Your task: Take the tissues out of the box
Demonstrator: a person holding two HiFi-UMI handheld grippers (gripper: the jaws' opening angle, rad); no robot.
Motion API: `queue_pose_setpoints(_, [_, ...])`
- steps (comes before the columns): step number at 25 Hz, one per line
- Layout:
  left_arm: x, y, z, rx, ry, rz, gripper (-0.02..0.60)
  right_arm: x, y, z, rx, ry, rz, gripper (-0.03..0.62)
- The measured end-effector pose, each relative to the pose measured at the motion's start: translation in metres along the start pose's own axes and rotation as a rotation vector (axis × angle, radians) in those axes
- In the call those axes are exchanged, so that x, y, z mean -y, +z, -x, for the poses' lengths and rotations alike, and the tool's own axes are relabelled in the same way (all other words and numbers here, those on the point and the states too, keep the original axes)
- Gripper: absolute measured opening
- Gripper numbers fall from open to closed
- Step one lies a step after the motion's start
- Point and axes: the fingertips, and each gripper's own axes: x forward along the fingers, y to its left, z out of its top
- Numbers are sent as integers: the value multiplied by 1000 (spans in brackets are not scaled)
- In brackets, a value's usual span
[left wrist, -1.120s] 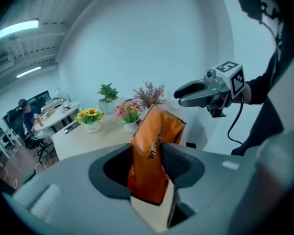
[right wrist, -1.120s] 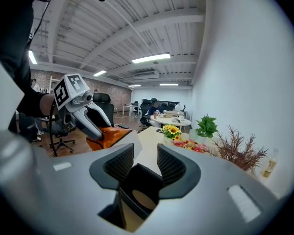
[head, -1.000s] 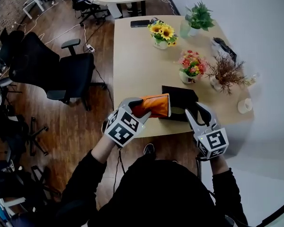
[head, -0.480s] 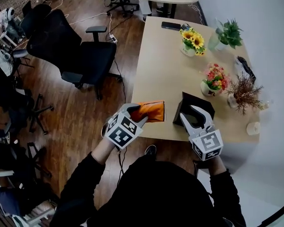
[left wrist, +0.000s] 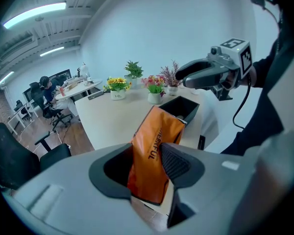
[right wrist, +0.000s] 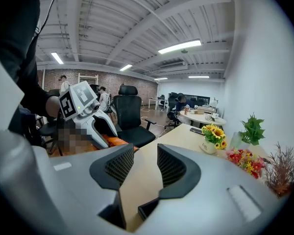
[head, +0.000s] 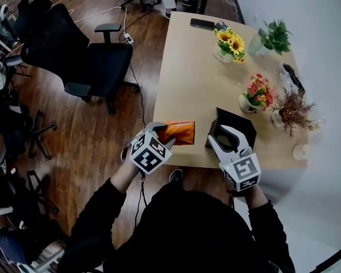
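A black office chair (head: pixel 88 58) stands on the wooden floor (head: pixel 91 147) at 9 o'clock of the beige table (head: pixel 193 84); the left gripper (head: pixel 166 134) hangs at the table's near edge, at 9 o'clock of the black box (head: pixel 238 118); in the left gripper view its 2 jaws are clenched on an orange tissue pack (left wrist: pixel 154 155), which stands tilted, its upper end leaning toward 1 o'clock; in the head view the orange tissue pack (head: pixel 182 132) is outside the box, just beside it and apart from it, over the table's near edge; the box sits open on the table, and its inside looks dark; the right gripper (head: pixel 227 141) hovers over the box's near rim; in the right gripper view its 2 jaws stand apart, released, with only bare tabletop (right wrist: pixel 147 180) between the ribbed pads (right wrist: pixel 118 166); beyond the box, at 12 to 2 o'clock, stand a pot of sunflowers (head: pixel 230 41), a pot of pink and red flowers (head: pixel 256 92), a green plant (head: pixel 270 36) and a bunch of dried twigs (head: pixel 292 110); a dark phone (head: pixel 202 23) lies at the table's far end.
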Motion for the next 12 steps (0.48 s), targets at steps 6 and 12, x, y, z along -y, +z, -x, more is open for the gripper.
queue_pose_setpoints(6, [-3, 2, -24, -23, -51, -18, 166, 7, -11, -11, -39, -4, -19, 152])
queue_pose_setpoints(12, [-7, -3, -43, -55, -91, -30, 166, 10, -20, -20, -74, 1, -25, 152])
